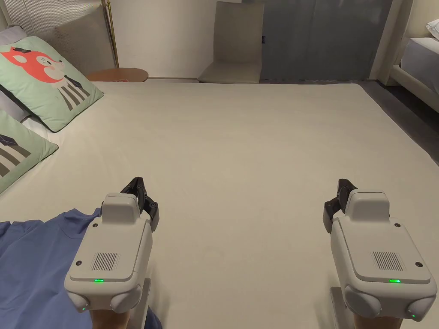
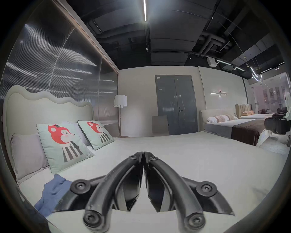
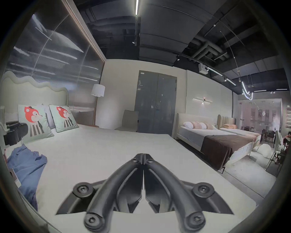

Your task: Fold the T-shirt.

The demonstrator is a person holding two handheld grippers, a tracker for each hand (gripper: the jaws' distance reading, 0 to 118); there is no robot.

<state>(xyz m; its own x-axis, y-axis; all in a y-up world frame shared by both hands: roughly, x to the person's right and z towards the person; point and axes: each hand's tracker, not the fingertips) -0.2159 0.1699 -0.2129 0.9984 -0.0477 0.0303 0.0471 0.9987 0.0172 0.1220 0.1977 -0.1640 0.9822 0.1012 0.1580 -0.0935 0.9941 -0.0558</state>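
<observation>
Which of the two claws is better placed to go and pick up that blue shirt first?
Probably the left. The left gripper hovers right beside the blue T-shirt, crumpled at the bed's near left side. The right gripper is far across bare sheet. Both have jaws shut and empty, so it must open first.

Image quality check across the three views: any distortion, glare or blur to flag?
Head view: rectilinear, evenly lit, sharp on the blue T-shirt. Left gripper view: strong fisheye with dark vignette, ceiling strip light flares, left gripper slightly soft up close. Right gripper view: same fisheye and vignette, streaky reflections on the wall panel, right gripper soft.
</observation>
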